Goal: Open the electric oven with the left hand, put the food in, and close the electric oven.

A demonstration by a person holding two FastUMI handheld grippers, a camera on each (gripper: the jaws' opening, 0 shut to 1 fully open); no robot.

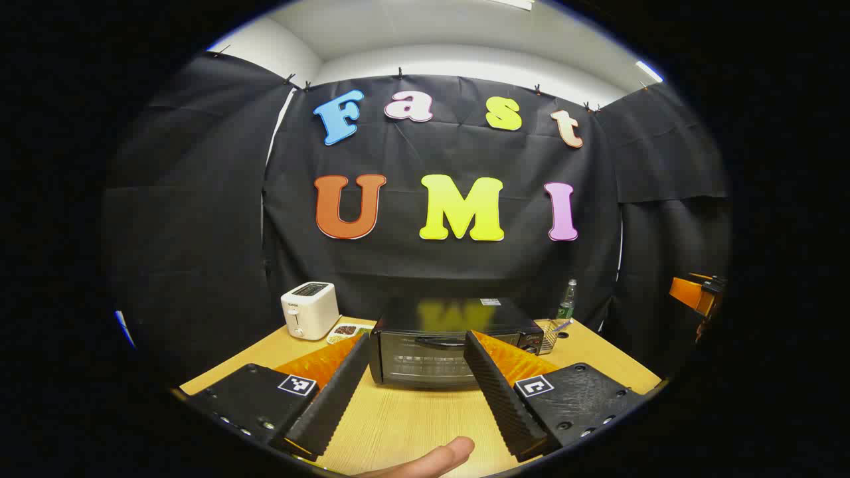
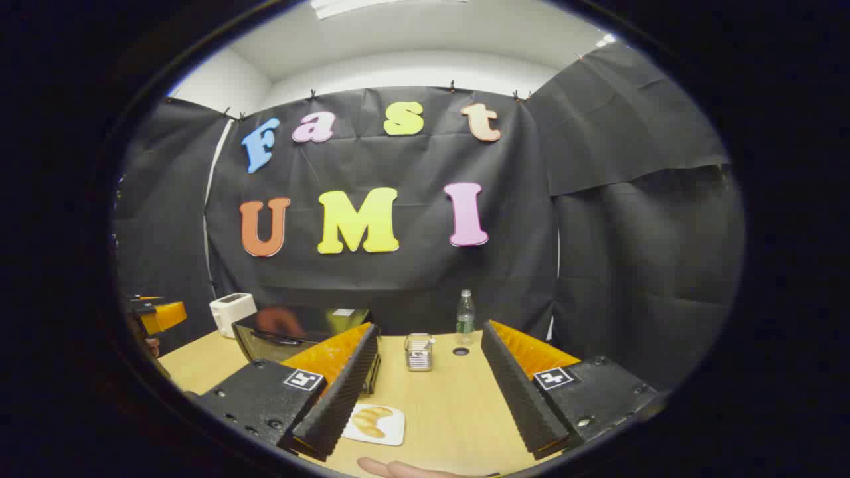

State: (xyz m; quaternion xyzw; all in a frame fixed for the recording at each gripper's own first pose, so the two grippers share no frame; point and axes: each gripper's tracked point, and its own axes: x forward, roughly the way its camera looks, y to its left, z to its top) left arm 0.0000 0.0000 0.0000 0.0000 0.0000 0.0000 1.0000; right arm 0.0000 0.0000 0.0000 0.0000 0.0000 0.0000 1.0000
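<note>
Left tool point(image 1: 415, 372) wide open, empty, aimed straight at closed oven point(image 1: 455, 345) ahead on tabletop point(image 1: 412, 418); door handle point(image 1: 441, 341) runs crosswise. Right tool point(image 2: 431, 378) open, empty, food plate point(image 2: 374, 423) just below.

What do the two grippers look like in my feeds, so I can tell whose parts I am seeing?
Left gripper and right gripper match: two long ridged fingers on black blocks, each block with a small square black-and-white marker, with orange ribbed parts behind the fingers. A fingertip pokes in below.
</note>
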